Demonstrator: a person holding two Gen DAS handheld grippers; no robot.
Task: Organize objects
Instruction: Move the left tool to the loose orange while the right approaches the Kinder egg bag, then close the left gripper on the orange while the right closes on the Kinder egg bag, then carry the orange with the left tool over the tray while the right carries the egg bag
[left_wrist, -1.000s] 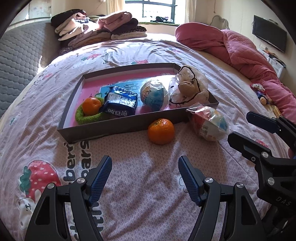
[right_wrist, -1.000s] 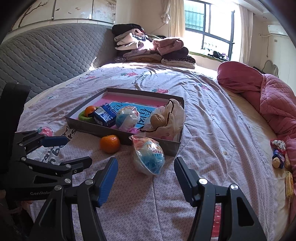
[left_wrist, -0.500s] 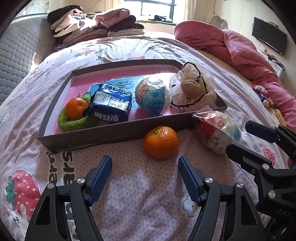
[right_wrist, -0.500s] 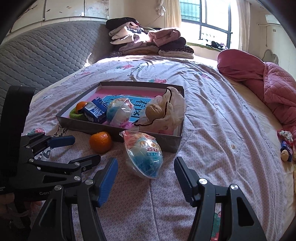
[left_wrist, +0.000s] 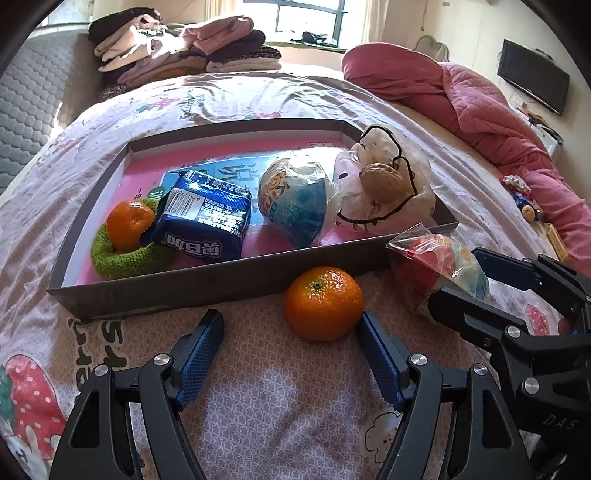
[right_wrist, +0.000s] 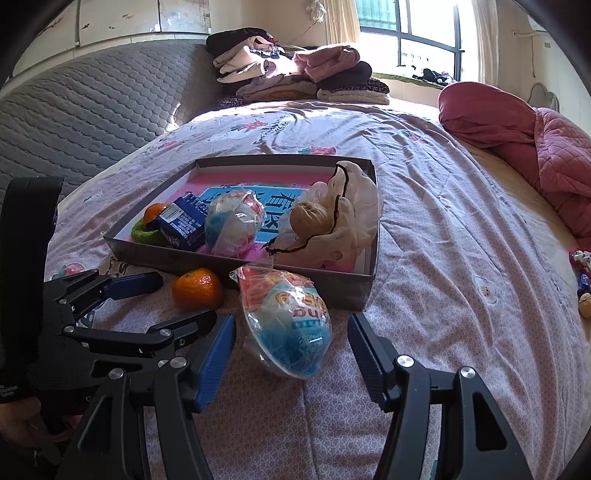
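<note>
Bedspread (left_wrist: 280, 413), both tongs low, agape

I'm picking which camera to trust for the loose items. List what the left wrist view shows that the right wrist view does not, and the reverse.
Only the left wrist view: the wall TV, and the right claw around the wrapped toy egg.

Only the right wrist view: the grey quilted headboard, and the left claw either side of the loose orange.

Both: the box, the blue packet, the orange in the green ring, and the folded clothes.
</note>
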